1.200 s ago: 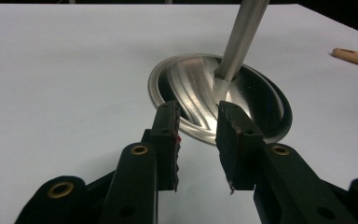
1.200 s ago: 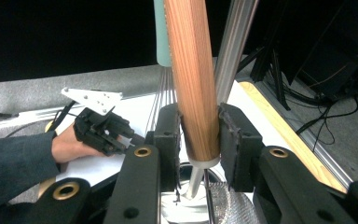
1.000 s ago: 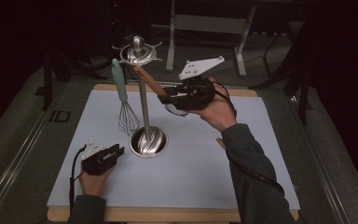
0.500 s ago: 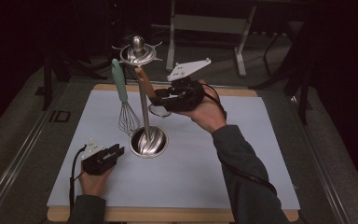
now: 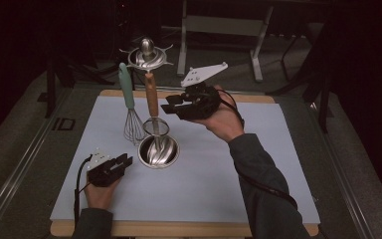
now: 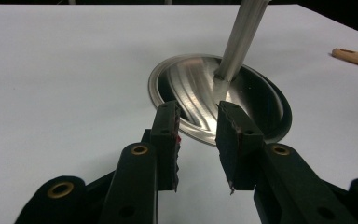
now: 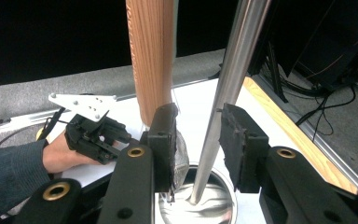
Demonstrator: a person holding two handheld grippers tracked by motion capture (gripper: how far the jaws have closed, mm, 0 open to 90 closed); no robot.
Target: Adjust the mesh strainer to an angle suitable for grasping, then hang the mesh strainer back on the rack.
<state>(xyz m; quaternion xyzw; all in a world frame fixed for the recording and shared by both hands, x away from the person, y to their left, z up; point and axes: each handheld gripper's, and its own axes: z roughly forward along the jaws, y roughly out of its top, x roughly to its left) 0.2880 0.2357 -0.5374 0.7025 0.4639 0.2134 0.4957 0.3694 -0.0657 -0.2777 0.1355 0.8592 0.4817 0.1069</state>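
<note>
A steel utensil stand has a round base (image 5: 158, 152) on the white mat and a hooked top (image 5: 146, 55). From it hang a teal-handled whisk (image 5: 128, 97) and a wooden-handled wire skimmer (image 5: 152, 99), both upright. My right gripper (image 5: 168, 106) is held in the air just right of the wooden handle (image 7: 151, 56). Its jaws have just been opening and grip nothing; the pole (image 7: 228, 84) stands beyond the gap. My left gripper (image 5: 128, 160) rests on the mat left of the base (image 6: 219, 102), open and empty.
The mat lies on a wooden board (image 5: 263, 97) with dark floor around it. A wooden rod end (image 6: 356, 58) lies on the mat beyond the base. The left hand and its gripper (image 7: 95, 133) appear in the right gripper view. Bare mat spreads front and right.
The wooden-handled skimmer was tilted toward the right gripper; now it hangs straight. The right gripper's jaws have widened and drawn slightly right of the handle. The left gripper has stayed put.
</note>
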